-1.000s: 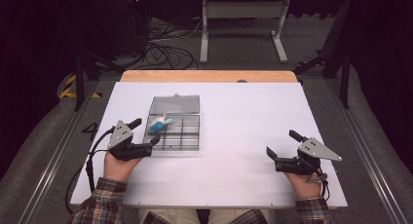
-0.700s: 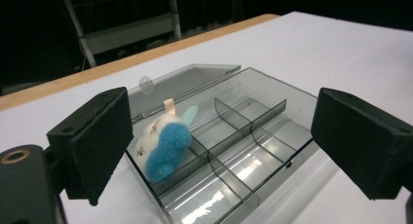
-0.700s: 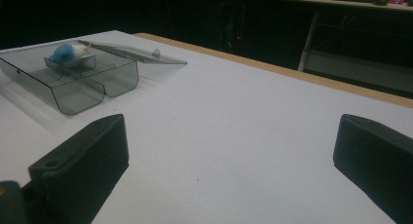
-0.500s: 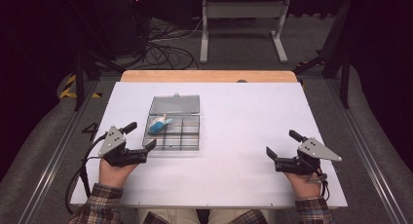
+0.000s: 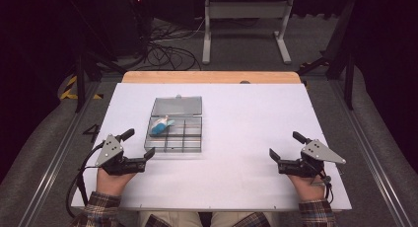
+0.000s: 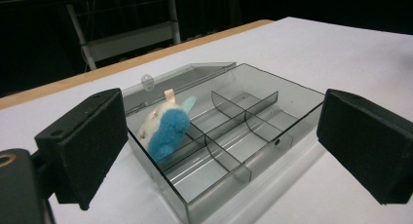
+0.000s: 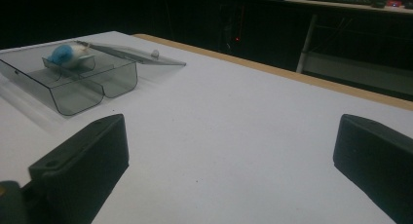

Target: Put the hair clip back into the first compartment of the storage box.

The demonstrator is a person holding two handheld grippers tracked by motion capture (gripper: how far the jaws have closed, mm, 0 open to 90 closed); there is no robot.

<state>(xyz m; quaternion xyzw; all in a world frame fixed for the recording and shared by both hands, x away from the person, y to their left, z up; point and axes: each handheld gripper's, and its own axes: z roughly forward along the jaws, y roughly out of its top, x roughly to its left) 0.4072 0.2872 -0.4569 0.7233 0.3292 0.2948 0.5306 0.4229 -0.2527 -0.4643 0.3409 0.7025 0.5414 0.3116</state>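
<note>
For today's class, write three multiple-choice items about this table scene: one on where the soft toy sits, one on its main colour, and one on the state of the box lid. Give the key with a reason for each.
1. Where does the soft toy lie?
A. On the bare table beside the box
B. In a compartment of the divided box, at its lid end
C. Between the jaws of the right gripper

2. What is the toy's main colour?
A. Blue and white
B. Red
C. Black

3. How is the box lid?
A. Shut and latched
B. Taken off and set on the floor
C. Open, folded back flat on the table

Key: 1 B, the left gripper view shows it resting on the dividers inside the box. 2 A, blue fluff with a white part. 3 C, the lid lies behind the box, compartments uncovered.
</note>
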